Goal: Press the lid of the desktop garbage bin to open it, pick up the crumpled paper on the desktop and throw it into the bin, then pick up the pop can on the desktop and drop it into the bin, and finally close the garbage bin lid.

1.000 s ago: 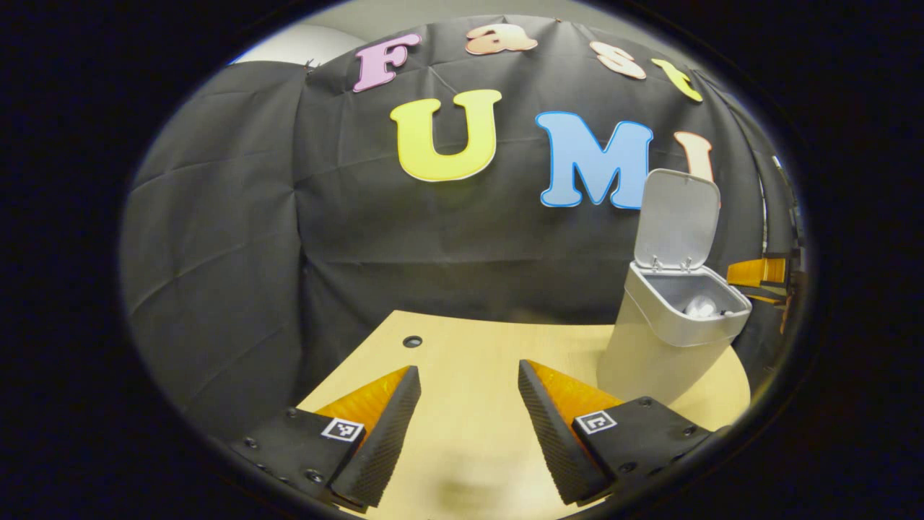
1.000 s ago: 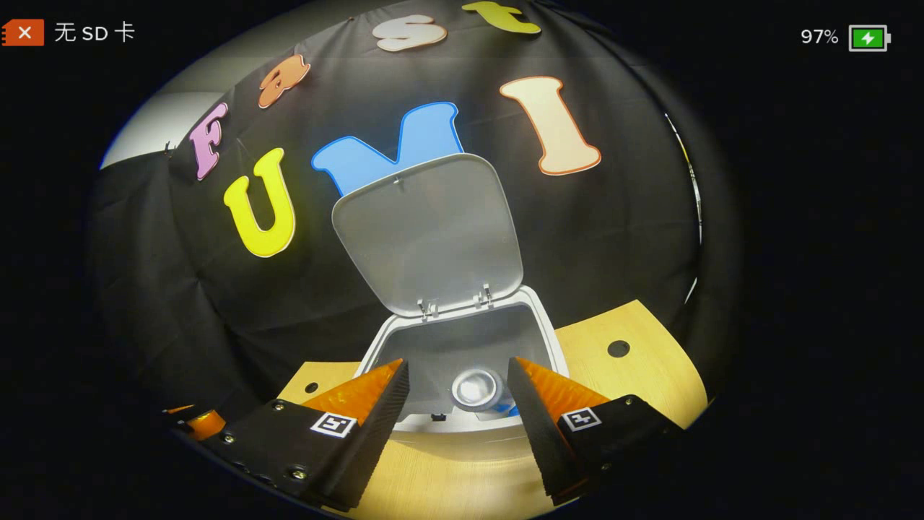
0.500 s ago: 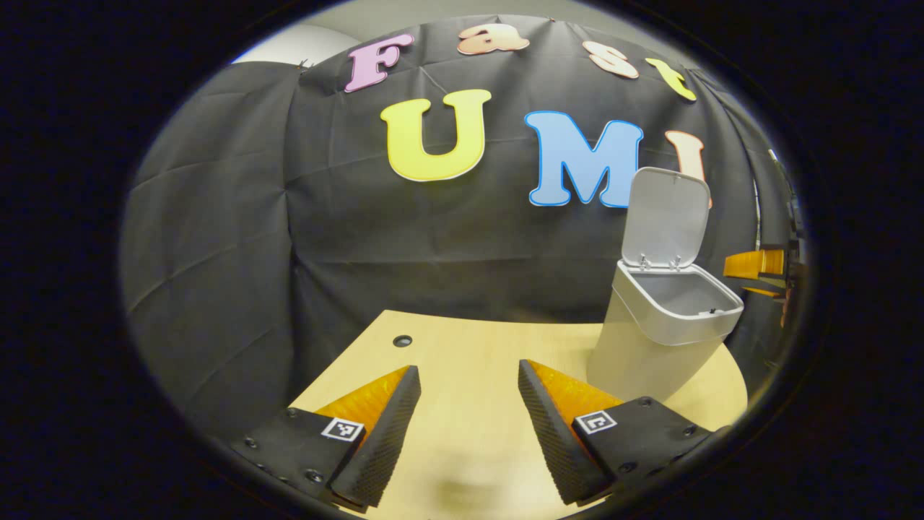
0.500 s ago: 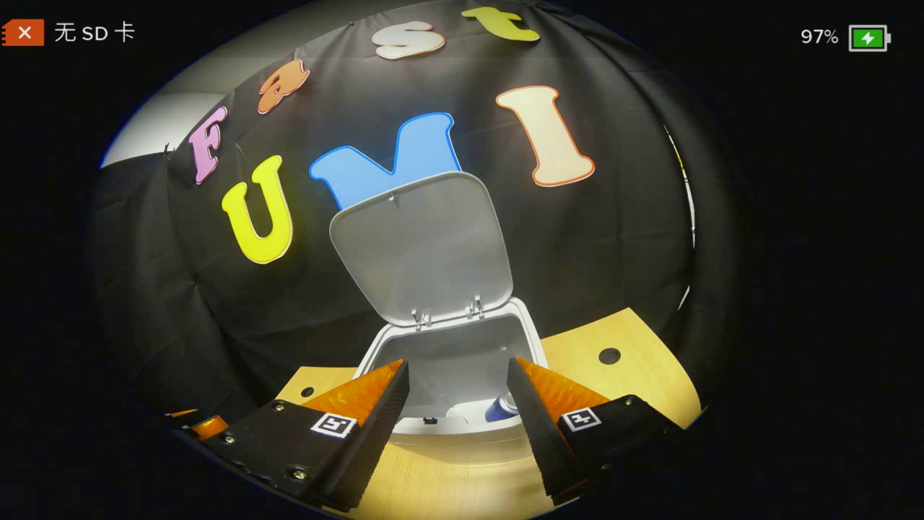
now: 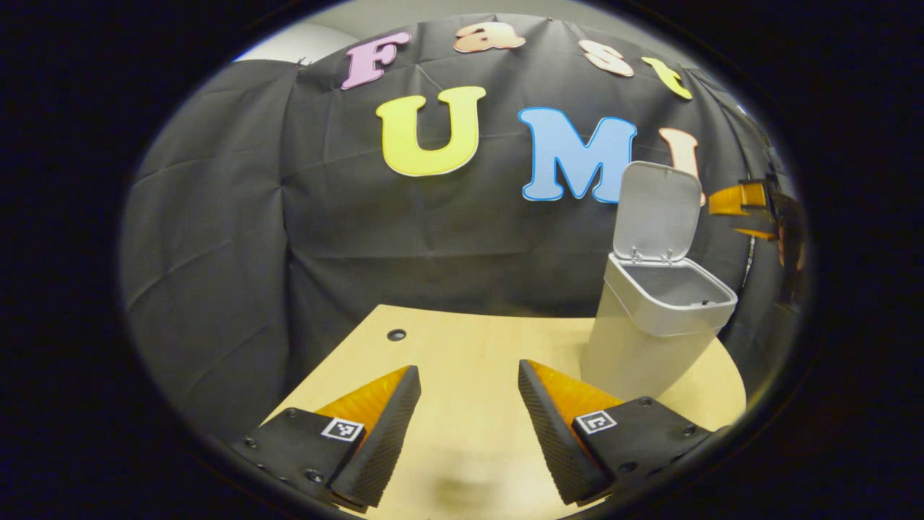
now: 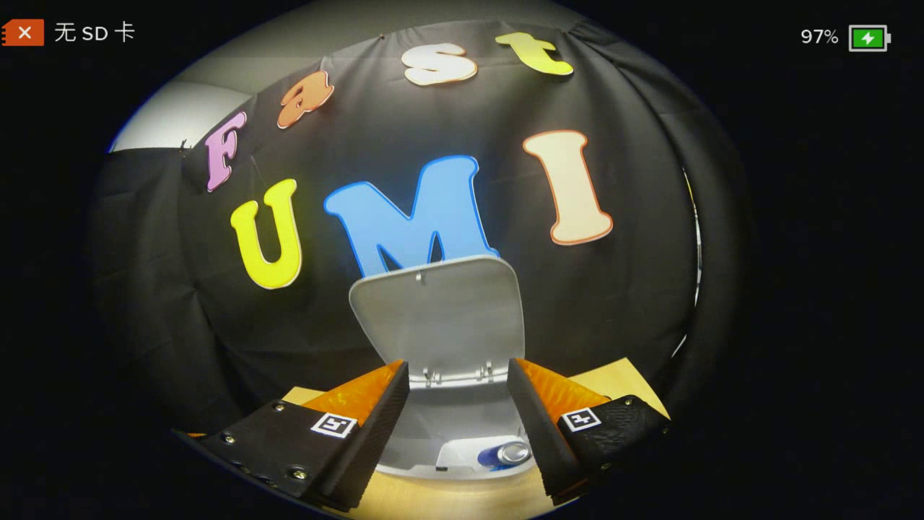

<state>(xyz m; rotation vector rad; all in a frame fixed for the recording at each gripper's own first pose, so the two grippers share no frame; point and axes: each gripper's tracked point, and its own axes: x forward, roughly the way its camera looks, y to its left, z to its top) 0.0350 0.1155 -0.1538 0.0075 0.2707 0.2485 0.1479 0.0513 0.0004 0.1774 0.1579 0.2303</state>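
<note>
The lid (image 6: 440, 318) stands upright and open, straight ahead of the right gripper (image 6: 458, 426), which hangs wide and empty above the bin (image 6: 462, 448) near the desk's (image 5: 469, 354) right edge. The pop can (image 6: 505, 453) lies inside. The left gripper (image 5: 468, 433), also wide, is well apart, so closing probably falls to the right.

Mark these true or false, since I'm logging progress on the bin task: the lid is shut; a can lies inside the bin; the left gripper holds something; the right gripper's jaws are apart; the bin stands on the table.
1. The grey plastic bin's hinged lid is shut. False: it stands raised.
2. A blue pop can lies inside the bin. True.
3. The left gripper holds something. False: its jaws are apart and hold nothing.
4. The right gripper's jaws are apart. True.
5. The bin stands on the light wooden table. True.
</note>
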